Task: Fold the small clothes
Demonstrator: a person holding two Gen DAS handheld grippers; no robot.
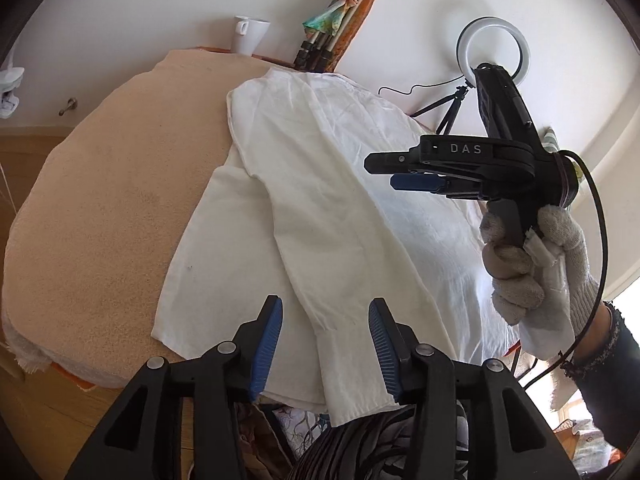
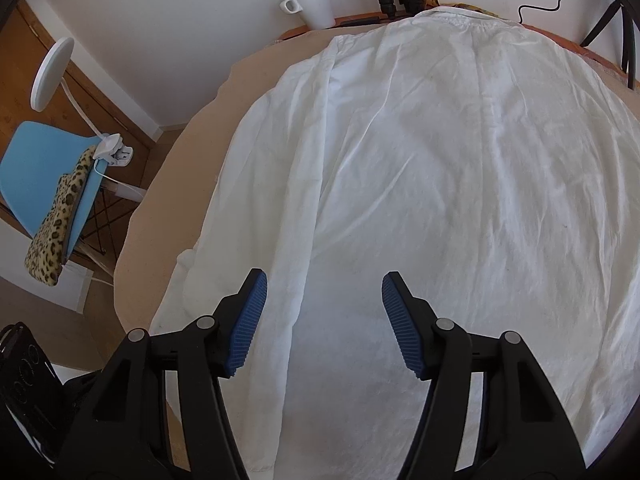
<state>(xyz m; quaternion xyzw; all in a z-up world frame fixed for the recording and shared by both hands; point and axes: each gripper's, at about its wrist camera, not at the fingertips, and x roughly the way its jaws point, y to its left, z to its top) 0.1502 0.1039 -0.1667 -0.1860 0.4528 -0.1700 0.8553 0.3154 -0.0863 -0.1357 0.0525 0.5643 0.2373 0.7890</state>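
Two open, empty claws: your left gripper (image 1: 325,344) straddles the sleeve (image 1: 320,264), which runs lengthwise away; your right gripper (image 2: 323,324) hovers over the shirt (image 2: 460,180).

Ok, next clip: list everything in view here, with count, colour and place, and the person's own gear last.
white long-sleeved cotton shirt: one, white, spread flat on the table, one sleeve folded across it
beige terry towel: one, beige, covering the table under the shirt
white ceramic mug: one, white, far table edge by the wall
folded tripod legs: one bundle, black and silver, leaning on the wall by the mug
ring light on tripod: one, white ring, black stand, beyond the table
blue plastic chair: one, blue, beside the table, leopard-print cloth on it
white clip-on lamp: one, white, clamped to the chair
left gripper: black, blue pads, open over the sleeve cuff
right gripper: black, blue pads, open above the shirt
gloved hand: one, grey-white knit, holding the right gripper
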